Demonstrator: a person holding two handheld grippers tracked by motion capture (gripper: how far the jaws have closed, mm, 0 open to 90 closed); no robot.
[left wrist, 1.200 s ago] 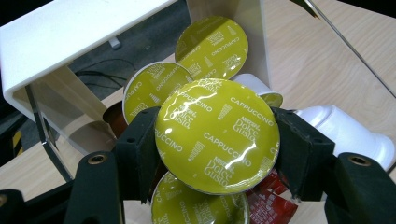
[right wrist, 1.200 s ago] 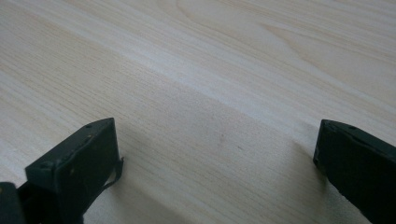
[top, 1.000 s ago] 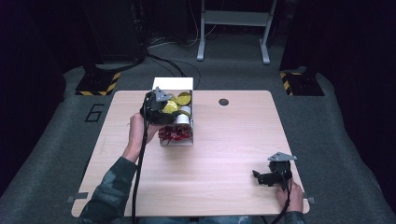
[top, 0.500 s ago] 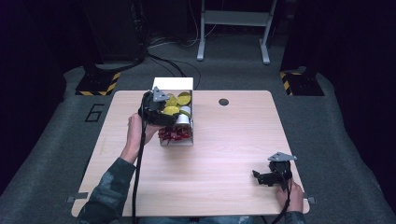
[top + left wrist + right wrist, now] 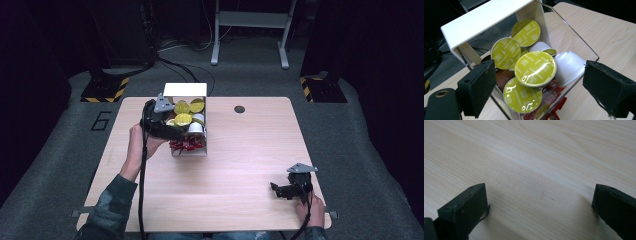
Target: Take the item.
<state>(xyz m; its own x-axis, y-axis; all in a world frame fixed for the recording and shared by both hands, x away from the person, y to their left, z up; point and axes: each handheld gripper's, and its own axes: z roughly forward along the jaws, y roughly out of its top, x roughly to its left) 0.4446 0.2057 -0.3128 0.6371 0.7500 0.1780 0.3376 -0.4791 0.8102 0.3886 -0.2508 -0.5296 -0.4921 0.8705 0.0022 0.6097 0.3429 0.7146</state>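
Table [image 5: 240, 165]: capsule box [image 5: 499, 30] between jaws

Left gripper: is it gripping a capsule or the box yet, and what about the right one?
Nothing is held. The left gripper hangs open over the yellow-lidded capsules in the clear box; the right gripper sits open on the bare table.

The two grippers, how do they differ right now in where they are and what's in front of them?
The left gripper is held up at the clear box of coffee capsules, while the right gripper sits low near the table's near right corner. The left gripper's jaws frame the yellow-lidded capsules; the right gripper's jaws frame bare wood. Both are open, holding nothing.
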